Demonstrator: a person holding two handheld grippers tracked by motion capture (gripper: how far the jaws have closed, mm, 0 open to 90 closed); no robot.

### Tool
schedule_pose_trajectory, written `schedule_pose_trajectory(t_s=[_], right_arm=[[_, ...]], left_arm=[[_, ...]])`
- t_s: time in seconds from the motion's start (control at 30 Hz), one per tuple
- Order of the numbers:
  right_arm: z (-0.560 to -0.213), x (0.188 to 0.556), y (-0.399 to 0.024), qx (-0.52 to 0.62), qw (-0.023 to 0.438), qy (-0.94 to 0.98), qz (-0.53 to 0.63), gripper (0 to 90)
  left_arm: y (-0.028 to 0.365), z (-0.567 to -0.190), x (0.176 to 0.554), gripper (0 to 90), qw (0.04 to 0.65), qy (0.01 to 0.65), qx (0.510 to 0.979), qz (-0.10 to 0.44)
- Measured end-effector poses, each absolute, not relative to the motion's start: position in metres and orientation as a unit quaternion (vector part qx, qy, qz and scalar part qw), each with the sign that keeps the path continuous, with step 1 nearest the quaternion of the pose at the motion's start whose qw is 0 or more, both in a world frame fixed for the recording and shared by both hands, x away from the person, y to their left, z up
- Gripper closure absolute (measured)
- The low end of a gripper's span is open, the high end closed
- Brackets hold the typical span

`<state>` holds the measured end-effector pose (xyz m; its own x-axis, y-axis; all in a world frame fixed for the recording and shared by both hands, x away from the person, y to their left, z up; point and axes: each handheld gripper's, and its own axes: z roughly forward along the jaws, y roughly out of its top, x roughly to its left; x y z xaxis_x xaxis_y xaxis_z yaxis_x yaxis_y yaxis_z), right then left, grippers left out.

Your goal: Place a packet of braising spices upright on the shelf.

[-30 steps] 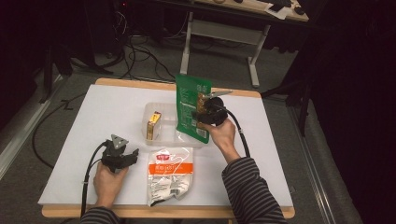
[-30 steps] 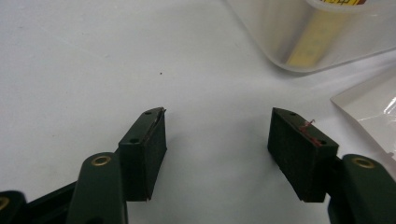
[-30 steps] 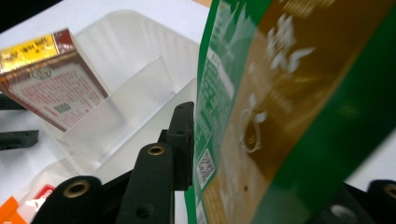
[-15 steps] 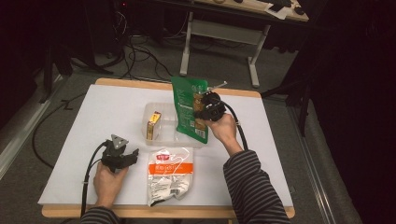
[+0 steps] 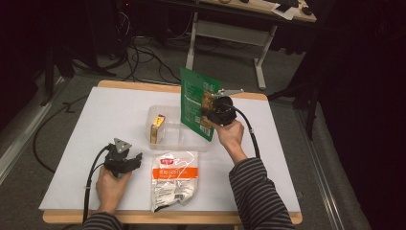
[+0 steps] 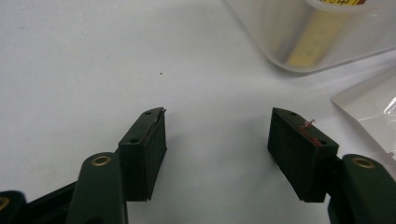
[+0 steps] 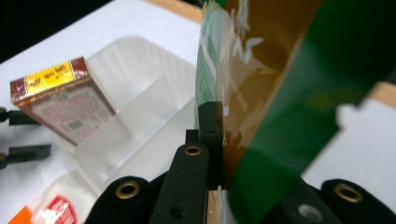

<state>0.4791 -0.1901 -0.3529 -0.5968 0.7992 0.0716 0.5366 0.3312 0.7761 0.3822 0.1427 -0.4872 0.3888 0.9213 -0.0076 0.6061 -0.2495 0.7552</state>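
Right hand-held gripper (image 5: 210, 108) clamps green pouch (image 5: 197, 103) upright.

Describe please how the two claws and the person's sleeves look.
Both claws are black. The left claw carries a grey three-cornered plate and a black cable; its jaws end in dark blocks with brass-coloured rivets. The right claw trails a black cable too. The sleeves are dark with thin grey stripes.

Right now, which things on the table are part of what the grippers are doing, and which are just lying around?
In use: green pouch, clamped in the right gripper; clear bin below it.
Lying about: small box in the bin; white and orange packet; left gripper, open and idle.
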Motion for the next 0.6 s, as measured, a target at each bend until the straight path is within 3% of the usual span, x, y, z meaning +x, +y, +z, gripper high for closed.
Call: schedule_pose_trajectory(t_s=[0.13, 0.47, 0.6], right_arm=[[-0.362, 0.479, -0.185, 0.413, 0.180, 0.796, 0.404, 90.0], [-0.384, 0.473, -0.194, 0.449, 0.149, 0.782, 0.405, 90.0], [-0.383, 0.472, -0.190, 0.458, 0.133, 0.782, 0.401, 84.1]], left_arm=[[0.143, -0.487, 0.382, 37.8, 0.348, 0.504, 0.757, 0.227], [0.143, -0.487, 0.382, 37.7, 0.348, 0.504, 0.757, 0.227], [0.143, -0.487, 0.382, 37.7, 0.348, 0.504, 0.757, 0.227]])
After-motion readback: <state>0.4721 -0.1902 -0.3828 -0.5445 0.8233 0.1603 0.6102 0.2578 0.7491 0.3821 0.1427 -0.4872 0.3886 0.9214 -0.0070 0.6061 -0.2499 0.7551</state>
